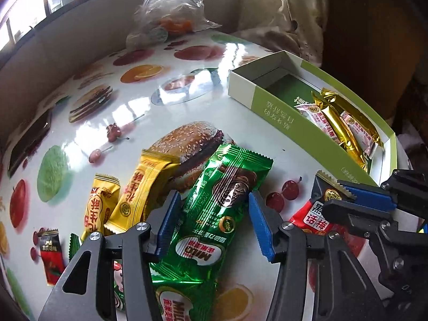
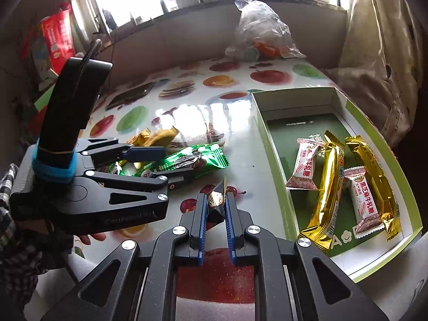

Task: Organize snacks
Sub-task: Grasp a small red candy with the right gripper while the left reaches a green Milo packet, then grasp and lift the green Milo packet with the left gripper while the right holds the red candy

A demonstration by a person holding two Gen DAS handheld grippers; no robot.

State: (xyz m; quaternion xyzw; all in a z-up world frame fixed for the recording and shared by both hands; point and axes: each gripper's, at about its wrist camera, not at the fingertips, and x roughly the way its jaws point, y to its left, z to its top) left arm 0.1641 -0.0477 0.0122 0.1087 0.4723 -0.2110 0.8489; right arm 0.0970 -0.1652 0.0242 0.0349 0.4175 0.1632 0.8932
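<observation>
My left gripper [image 1: 214, 222] is spread wide over the upper green Milo packet [image 1: 227, 200]; blue ribbed pads flank it on both sides, not yet touching that I can confirm. The packet's long axis runs almost straight ahead along my fingers, tilted slightly right at the far end, so closing should pinch it across its narrow width. A second Milo packet [image 1: 171, 299] lies under the near end.

My right gripper [image 2: 216, 208] is pinching a small dark plum-candy packet [image 2: 216, 200] by one crimped end, the packet standing edge-up between the pads. The green-walled cardboard box [image 2: 270, 160] lies ahead and to the right, nearer this arm than the left one.

Box holds two gold foil bars [image 2: 327, 187] and two pink-white nougat candies [image 2: 305, 168], lying loose.

Materials: crinkly metallic foil on Milo, slippery and likely to buckle. Glossy fruit-print tablecloth [image 1: 133, 112], strong glare. Yellow peanut-crisp packets [image 1: 139, 190] just left of the Milo, one small red-black packet [image 1: 52, 256] further left.
</observation>
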